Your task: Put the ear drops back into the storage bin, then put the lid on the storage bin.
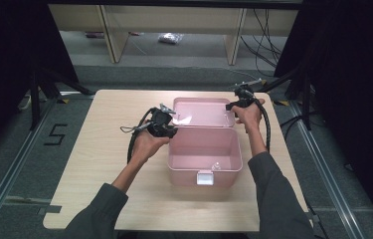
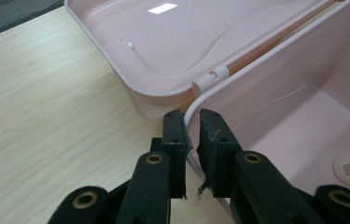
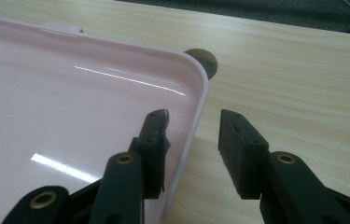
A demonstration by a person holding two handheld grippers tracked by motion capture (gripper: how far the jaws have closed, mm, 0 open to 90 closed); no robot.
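My left claw (image 2: 191,140) is pinched shut on the side wall of the pink box (image 1: 204,149), near the back corner, and holds it steady on the surface (image 1: 99,149). The lid (image 3: 70,107) lies flat behind the box. My right claw (image 3: 193,140) is half open over the lid's edge, one pad inside, one outside. I think the pads do not touch it yet. The edge runs straight away from that claw.

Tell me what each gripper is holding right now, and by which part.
The left gripper is shut on the pink box, pinching its wall rim near the hinge corner. The right gripper holds nothing: its jaws straddle the open lid's edge without pressing it.
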